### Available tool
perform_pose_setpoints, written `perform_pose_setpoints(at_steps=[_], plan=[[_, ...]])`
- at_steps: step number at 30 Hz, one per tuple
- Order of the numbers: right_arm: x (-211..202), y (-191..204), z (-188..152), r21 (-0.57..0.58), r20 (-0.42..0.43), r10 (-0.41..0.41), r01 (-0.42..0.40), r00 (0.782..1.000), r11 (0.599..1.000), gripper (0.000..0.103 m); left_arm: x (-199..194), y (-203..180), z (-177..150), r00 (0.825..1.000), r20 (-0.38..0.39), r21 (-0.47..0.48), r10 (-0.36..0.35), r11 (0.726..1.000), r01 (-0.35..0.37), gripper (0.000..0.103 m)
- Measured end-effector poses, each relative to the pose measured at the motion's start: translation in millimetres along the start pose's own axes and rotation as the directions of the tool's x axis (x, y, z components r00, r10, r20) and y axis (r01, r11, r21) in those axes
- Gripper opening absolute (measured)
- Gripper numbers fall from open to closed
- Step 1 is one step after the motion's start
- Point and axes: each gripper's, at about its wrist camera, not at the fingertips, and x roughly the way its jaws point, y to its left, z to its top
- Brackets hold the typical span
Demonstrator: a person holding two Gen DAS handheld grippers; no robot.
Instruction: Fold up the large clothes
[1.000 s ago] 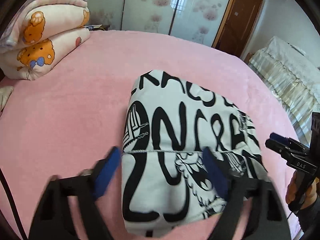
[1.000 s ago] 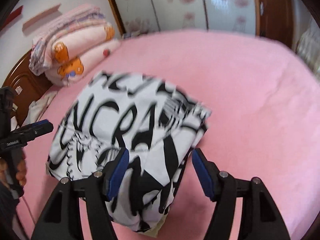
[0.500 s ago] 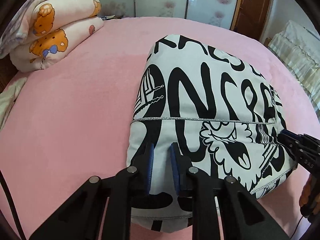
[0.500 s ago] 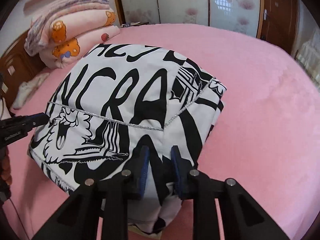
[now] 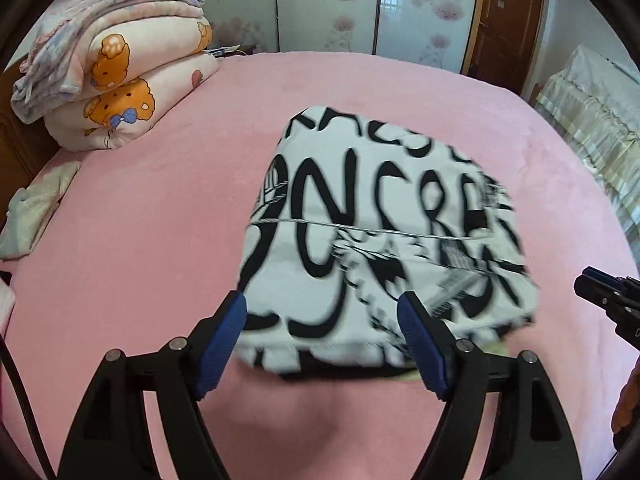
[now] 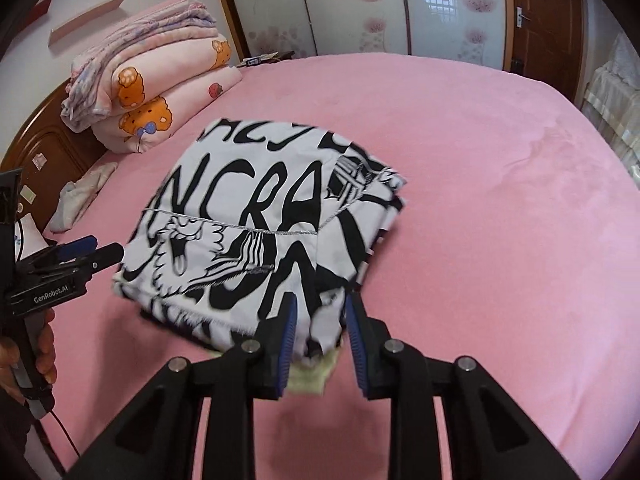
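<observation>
A folded white garment with big black lettering (image 5: 372,232) (image 6: 260,216) lies in the middle of the pink bed (image 5: 140,240) (image 6: 500,200), slightly blurred. My left gripper (image 5: 324,332) stands at its near edge. Its jaws are opening and are wide apart, with the hem between them untouched. My right gripper (image 6: 320,332) is at the garment's near right corner. Its jaws are opening too, and a bunched fold of cloth sits loosely in the narrow gap. Each gripper shows at the edge of the other's view: the right gripper (image 5: 600,292), the left gripper (image 6: 80,252). A pale yellow-green scrap (image 6: 312,376) peeks from under the garment.
Folded bear-print quilts (image 5: 120,80) (image 6: 152,92) are stacked at the bed's far left, by a wooden headboard (image 6: 44,152). A small pale cloth (image 5: 36,208) lies at the left edge. Floral wardrobe doors (image 5: 328,4) and a brown door (image 6: 548,20) stand behind.
Both grippers closed on the garment's near edge half a second ago. Now both have let go and drawn back, the left spreading wide, the right only a little. The garment has dropped flatter.
</observation>
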Motion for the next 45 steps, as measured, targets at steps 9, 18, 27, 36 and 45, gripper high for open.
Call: perform_pose_setpoints(at_steps=[9, 18, 27, 36, 45], plan=[[-119, -16, -20, 0.013, 0.042, -0.047, 0.046, 0.998, 0.999, 0.067, -101, -40, -27, 0.999, 0.029, 0.001, 0.013, 1.000, -0.014, 0.085], [-208, -25, -76, -0.008, 0.055, -0.142, 0.143, 0.988, 0.990, 0.068, -184, -90, -89, 0.999, 0.044, -0.018, -0.026, 0.999, 0.027, 0.090], [-237, -65, -179, 0.114, -0.007, -0.129, 0.129, 0.992, 0.985, 0.068, -223, -156, -195, 0.994, 0.079, -0.004, -0.079, 0.997, 0.080, 0.100], [-260, -67, -285, 0.147, -0.011, -0.180, 0.179, 0.984, 0.973, 0.068, -239, -207, -280, 0.996, 0.027, 0.005, -0.079, 0.997, 0.079, 0.102], [-304, -62, -325, 0.208, 0.032, -0.206, 0.195, 0.978, 0.959, 0.070, -275, -230, -305, 0.999, 0.025, 0.023, -0.038, 0.999, 0.037, 0.102]])
